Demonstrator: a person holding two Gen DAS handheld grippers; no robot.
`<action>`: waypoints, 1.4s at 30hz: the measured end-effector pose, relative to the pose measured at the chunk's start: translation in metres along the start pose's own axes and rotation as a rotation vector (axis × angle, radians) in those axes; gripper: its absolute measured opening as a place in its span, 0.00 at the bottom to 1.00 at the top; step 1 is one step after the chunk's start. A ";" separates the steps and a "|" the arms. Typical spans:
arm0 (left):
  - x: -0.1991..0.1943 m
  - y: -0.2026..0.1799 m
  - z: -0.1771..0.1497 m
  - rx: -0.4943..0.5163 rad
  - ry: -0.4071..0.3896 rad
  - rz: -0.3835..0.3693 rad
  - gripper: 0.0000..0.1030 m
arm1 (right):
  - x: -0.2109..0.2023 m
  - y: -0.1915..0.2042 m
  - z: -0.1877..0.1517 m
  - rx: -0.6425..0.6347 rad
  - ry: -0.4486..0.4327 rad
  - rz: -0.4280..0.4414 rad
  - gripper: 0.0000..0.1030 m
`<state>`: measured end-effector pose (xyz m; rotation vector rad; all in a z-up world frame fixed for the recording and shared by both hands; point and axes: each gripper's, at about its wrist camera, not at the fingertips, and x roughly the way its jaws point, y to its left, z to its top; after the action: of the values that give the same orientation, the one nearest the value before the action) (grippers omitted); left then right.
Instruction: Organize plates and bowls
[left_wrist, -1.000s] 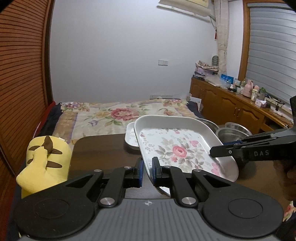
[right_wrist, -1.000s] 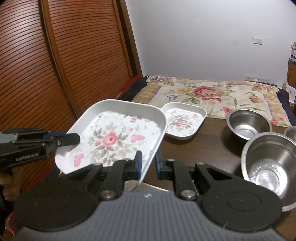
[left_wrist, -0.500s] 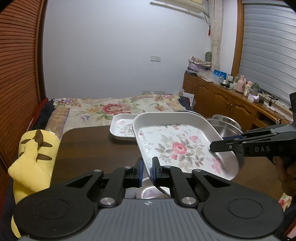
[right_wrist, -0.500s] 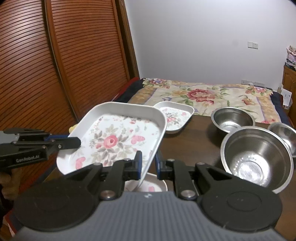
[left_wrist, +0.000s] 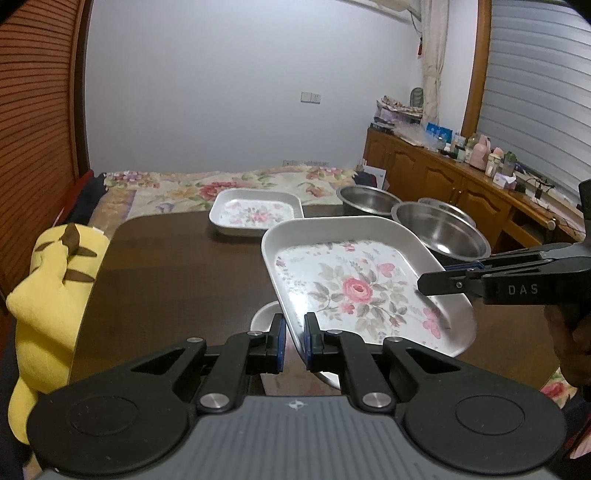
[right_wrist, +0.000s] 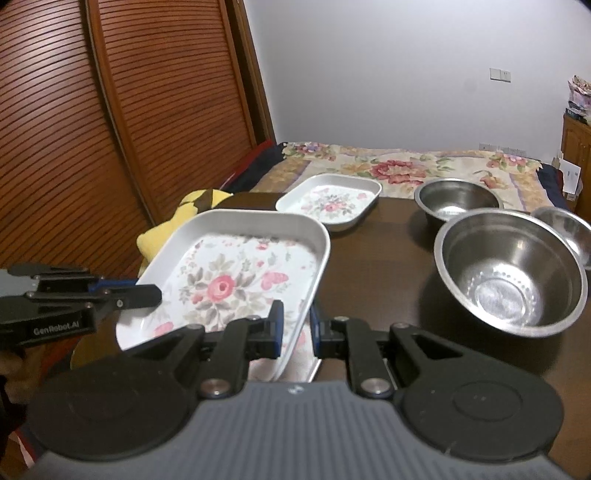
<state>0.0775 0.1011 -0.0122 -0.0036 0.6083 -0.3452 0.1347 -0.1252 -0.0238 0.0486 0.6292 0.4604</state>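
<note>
The large white rectangular tray with a pink rose print (left_wrist: 364, 291) hangs above the dark brown wooden tabletop (left_wrist: 173, 266), carried between both hands. The left gripper (left_wrist: 293, 341) is clenched on the tray's near left rim, the wall of the tray pinched between its blue pads. The right gripper (right_wrist: 295, 330) grasps the opposite rim the same way; from the left wrist view it reaches in at 3 o'clock, and from the right wrist view the left one reaches in at 9 o'clock. The tray's long axis runs away from both cameras, toward 12 o'clock, and it tilts, the right side lower in the left view.

What the next move turns on lies directly underneath: a small white dish (left_wrist: 264, 317) peeks out below the tray's near edge, just beyond the left gripper at 11 o'clock, so the tray looks ready to be lowered onto it, I judge.

A smaller white floral tray (left_wrist: 256, 216) sits on the tabletop at 12 o'clock, well apart. The big stainless steel bowl (right_wrist: 511, 271) stands at 2 o'clock from the right gripper, two more steel bowls (right_wrist: 458, 197) behind it.
</note>
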 end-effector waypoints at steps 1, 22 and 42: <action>0.000 0.000 -0.002 -0.002 0.004 -0.001 0.10 | 0.000 0.000 -0.003 0.001 0.002 0.000 0.16; 0.018 -0.003 -0.030 0.030 0.047 0.050 0.10 | 0.007 0.007 -0.042 0.050 -0.029 -0.031 0.16; 0.028 -0.011 -0.038 0.079 0.047 0.112 0.12 | 0.013 0.010 -0.053 0.071 -0.065 -0.062 0.17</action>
<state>0.0737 0.0859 -0.0580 0.1142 0.6381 -0.2612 0.1091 -0.1157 -0.0722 0.1102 0.5816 0.3751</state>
